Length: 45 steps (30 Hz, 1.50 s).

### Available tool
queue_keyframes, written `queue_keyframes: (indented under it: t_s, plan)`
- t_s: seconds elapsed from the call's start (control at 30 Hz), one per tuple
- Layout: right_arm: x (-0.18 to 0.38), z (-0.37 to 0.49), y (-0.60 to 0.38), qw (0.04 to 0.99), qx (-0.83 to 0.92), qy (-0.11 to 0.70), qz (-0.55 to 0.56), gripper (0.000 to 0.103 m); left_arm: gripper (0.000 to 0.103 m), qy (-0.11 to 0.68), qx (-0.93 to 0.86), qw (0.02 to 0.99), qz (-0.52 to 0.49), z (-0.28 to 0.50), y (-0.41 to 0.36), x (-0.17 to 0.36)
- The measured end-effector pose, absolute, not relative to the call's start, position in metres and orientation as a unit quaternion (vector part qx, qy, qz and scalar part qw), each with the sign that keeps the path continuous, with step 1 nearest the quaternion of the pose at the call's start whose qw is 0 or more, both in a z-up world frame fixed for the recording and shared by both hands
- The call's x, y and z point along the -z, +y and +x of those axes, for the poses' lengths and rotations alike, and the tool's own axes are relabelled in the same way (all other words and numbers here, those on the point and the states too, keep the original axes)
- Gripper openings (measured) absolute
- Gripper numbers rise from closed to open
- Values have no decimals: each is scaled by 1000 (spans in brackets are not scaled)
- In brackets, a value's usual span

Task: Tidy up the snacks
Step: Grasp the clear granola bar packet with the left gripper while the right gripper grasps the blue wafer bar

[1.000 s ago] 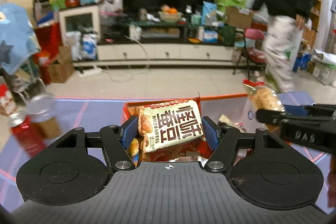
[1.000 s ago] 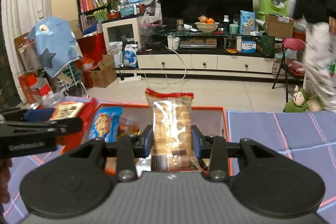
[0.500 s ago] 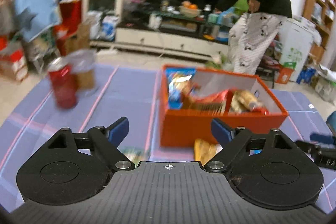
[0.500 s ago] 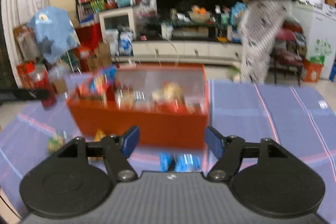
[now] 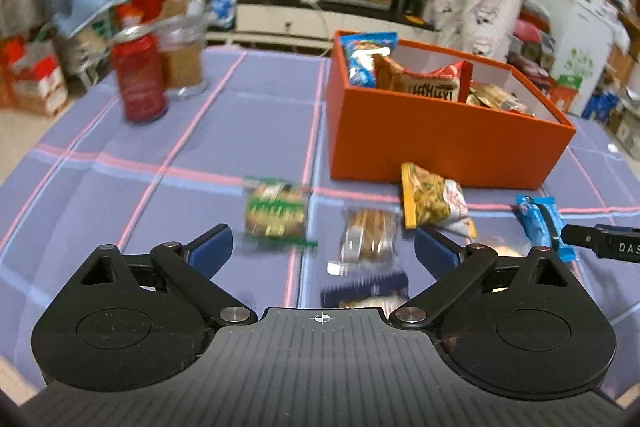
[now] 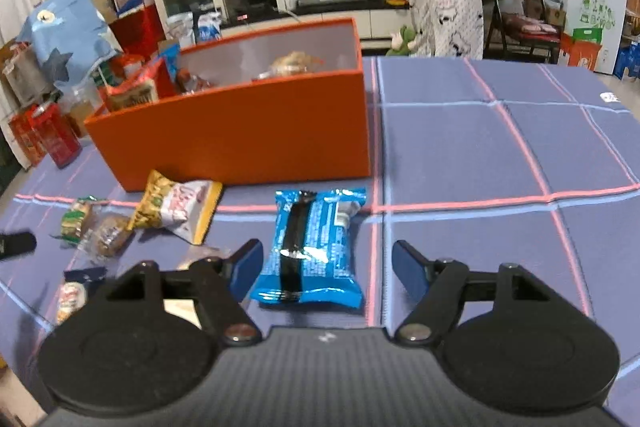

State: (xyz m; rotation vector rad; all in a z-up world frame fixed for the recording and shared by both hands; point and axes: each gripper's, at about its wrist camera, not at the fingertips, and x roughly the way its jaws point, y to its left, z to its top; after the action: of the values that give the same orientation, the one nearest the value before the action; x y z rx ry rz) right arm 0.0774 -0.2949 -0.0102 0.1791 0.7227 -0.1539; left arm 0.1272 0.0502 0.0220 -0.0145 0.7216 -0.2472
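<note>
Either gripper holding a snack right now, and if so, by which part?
Neither. The left gripper is open over loose packets; the right gripper is open around the blue packet, pads clear of it.

Right gripper (image 5: 600,247) arm: I read "DAS", cut off.
Snack packets: print too blurred for me.

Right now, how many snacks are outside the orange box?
5: green packet, cookie packet, yellow packet, blue packet before the box; dark-blue packet nearest the left gripper. More may be hidden.
</note>
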Motion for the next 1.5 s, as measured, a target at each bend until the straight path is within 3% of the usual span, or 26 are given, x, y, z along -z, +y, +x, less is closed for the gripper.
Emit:
queue_keyframes:
  t_s: [0.13,0.27,0.43,0.57,0.83,0.87,0.9,0.93,1.07,1.5]
  plan:
    - [19,88,-291,925,65,366,80,74,72,352,163,921,35,148,26,-5]
    - [29,94,-292,920,58,379,80,74,46,375,200,903,58,158,9,11]
    - [34,94,-291,920,53,379,80,74,44,375,203,902,69,172,-3,21]
    - [33,99,-292,920,57,376,101,74,34,400,199,893,50,180,-3,30]
    - [31,112,-282,913,72,385,116,71,33,401,195,894,51,181,-13,36]
    - [30,114,-279,912,75,391,103,64,25,401,194,894,53,180,-14,35]
    - [29,114,-277,912,75,395,86,57,6,400,190,895,56,180,-15,35]
    - [28,113,-277,912,67,397,82,51,0,401,186,895,60,180,-15,33]
    - [23,106,-281,914,53,394,83,49,0,415,189,889,33,181,-9,27]
    - [-18,78,-276,942,45,328,51,49,0,342,166,924,44,157,4,-24]
